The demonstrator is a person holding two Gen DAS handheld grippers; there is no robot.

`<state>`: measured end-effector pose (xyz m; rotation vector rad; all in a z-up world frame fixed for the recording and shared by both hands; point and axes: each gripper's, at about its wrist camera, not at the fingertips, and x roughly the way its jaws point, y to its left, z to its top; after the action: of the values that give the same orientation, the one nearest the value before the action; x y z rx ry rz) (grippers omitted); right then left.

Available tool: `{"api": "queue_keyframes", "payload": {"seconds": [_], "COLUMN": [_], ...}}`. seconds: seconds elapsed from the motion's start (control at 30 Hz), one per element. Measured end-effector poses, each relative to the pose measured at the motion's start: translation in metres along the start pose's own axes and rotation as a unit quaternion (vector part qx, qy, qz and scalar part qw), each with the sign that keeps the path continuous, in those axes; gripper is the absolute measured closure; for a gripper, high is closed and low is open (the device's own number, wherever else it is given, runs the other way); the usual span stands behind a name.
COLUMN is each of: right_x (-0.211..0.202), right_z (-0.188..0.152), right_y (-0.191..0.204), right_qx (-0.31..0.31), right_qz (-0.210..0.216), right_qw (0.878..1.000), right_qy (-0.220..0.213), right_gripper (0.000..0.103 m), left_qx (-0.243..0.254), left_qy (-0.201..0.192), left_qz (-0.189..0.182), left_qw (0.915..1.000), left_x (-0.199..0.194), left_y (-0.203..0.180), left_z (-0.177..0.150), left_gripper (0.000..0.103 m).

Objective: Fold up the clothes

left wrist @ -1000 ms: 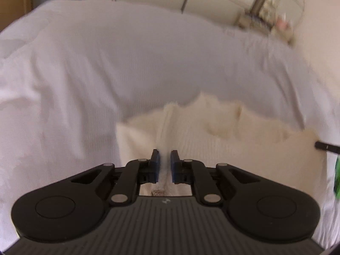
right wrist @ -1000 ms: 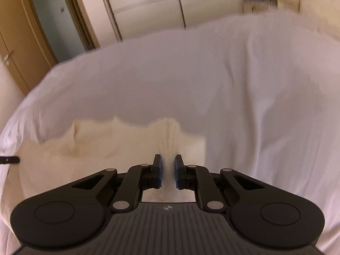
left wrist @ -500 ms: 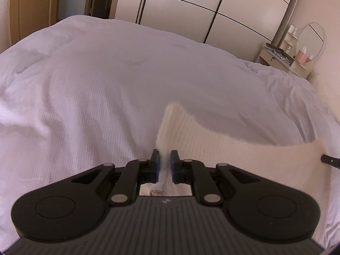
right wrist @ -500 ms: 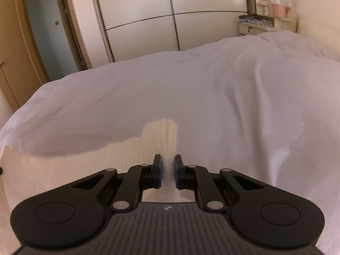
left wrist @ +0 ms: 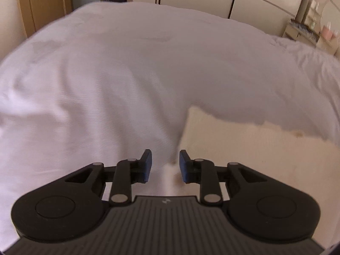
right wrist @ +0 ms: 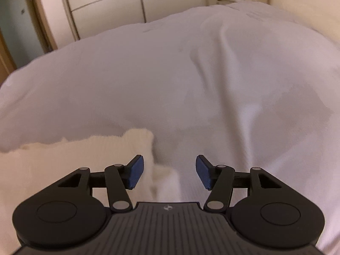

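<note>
Cream knit garment (left wrist: 244,148) seemingly released; both grippers opening.

The black two-finger left gripper (left wrist: 163,162) sat low in frame, jaws opening, blue pads apart. The black right gripper (right wrist: 169,171) likewise opened, gap wider.

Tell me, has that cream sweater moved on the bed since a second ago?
Yes. The cream sweater was bunched up and held; now it lies flatter on the white bed cover, let go. Both the left gripper and right gripper are opening.
</note>
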<state>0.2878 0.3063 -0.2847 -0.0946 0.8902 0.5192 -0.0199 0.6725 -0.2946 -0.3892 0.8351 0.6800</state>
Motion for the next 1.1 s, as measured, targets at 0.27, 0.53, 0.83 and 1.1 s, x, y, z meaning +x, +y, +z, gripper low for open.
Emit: {"api": "queue_keyframes", "payload": {"seconds": [0.27,0.53,0.83,1.1], "right_x": [-0.063,-0.054,-0.065,-0.064], "right_z": [-0.06,-0.112,-0.107,-0.103], "right_y": [-0.036,-0.053,-0.055,-0.035], "right_qx": [0.055,0.129,0.051,0.05], "right_qz": [0.068,0.11,0.097,0.008], "right_qw": [0.995,0.98,0.988,0.992], "right_qy": [0.056,0.108,0.11,0.115], "right_gripper": [0.047,0.047,0.094,0.066], "left_qx": [-0.081,-0.2,-0.114,-0.048], "left_qy": [0.055,0.101,0.093,0.107], "left_qz": [-0.101,-0.143,-0.088,0.002], "left_qw": [0.99,0.9641,0.9852,0.993], "left_x": [-0.075,-0.076,-0.076,-0.088], "left_y": [0.037,0.055,0.068,0.053], "left_z": [-0.071,-0.142,-0.129,-0.123], "left_gripper": [0.071,0.07,0.103,0.103]}}
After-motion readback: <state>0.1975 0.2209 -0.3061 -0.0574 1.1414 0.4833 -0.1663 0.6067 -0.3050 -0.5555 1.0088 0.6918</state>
